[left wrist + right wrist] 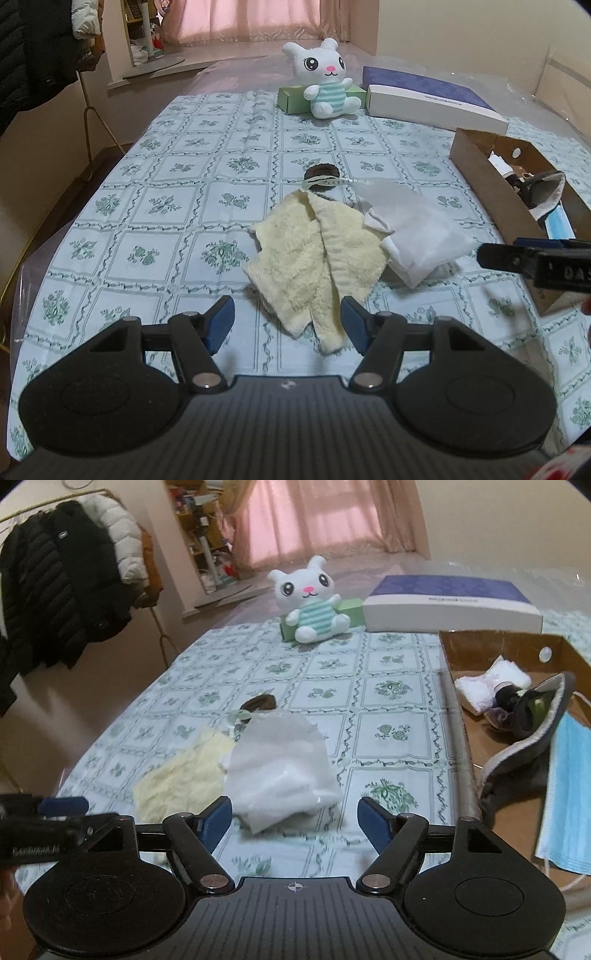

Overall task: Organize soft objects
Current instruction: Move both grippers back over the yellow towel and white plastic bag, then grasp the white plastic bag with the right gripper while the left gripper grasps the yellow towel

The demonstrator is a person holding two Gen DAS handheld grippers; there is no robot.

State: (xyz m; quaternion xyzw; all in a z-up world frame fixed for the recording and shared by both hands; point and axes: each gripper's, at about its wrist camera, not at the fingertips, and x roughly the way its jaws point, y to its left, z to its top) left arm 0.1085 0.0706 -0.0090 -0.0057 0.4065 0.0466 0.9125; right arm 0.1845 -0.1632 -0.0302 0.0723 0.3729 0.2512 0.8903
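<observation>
The left gripper (287, 325) stands with its jaws apart and nothing pressed between them; the near tail of the cream towel (314, 266) lies in the gap, though whether the pads brush it is hard to say from this angle. From that gripper the towel runs away toward twelve o'clock, its long axis roughly along the line of the fingers, so I judge a short push forward and down would put a pad on either side of the tail. The right gripper (294, 821) is also spread and empty; the white cloth (280, 771) sits just ahead of it at about eleven o'clock, its near corner close to the left pad, overlapping the towel's edge. Each tool is nearer its own cloth. The cardboard box (458, 716), already holding a blue face mask (569, 782) and other soft bits, lies at two o'clock from the right gripper, its low wall the only edge to clear. The patterned tablecloth (166, 206) is open toward nine o'clock; a plush rabbit (327, 81) sits far off at twelve.
</observation>
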